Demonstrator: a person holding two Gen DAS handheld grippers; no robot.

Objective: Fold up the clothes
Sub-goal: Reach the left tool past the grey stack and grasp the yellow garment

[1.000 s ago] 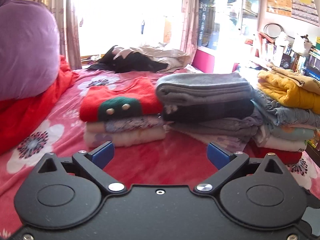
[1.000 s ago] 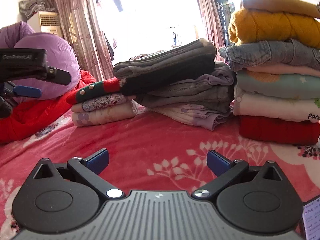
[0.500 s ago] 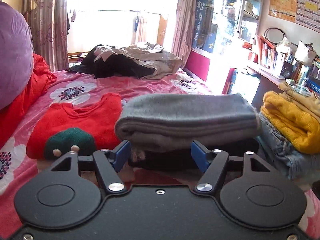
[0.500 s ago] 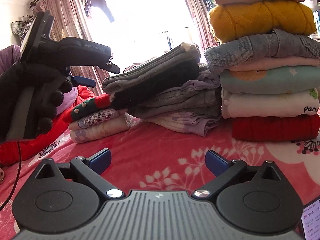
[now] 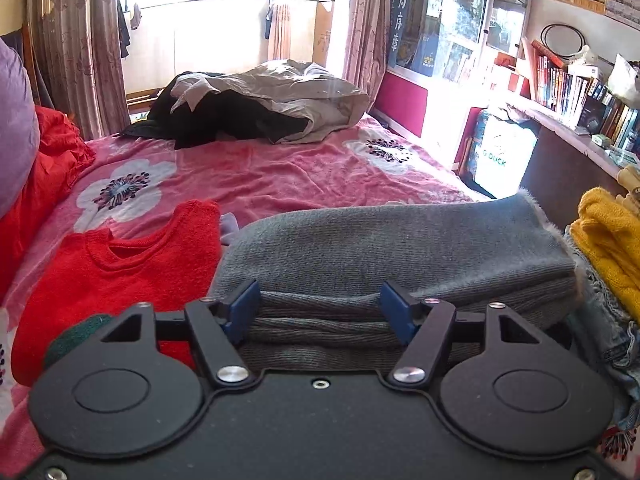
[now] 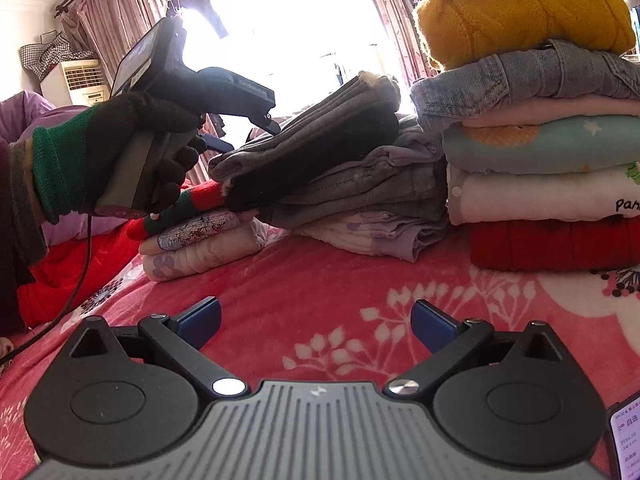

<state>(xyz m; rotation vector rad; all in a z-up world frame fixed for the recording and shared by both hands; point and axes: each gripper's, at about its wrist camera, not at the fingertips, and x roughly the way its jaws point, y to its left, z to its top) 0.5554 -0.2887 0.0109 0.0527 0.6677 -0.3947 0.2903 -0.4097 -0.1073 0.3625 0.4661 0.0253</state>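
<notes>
Left wrist view is showing the left gripper [image 5: 320, 306] spread, its blue pads flanking the folded grey sweater [image 5: 392, 252] topping the middle pile on the bed [image 5: 260, 176]. Right gripper [image 6: 316, 320] is hovering spread above the blanket, empty.

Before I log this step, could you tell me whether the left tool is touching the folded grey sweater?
Cannot tell. In the left wrist view the left tool brackets the grey sweater's front edge, jaws open, but neither view plainly shows contact or a gap.
</notes>
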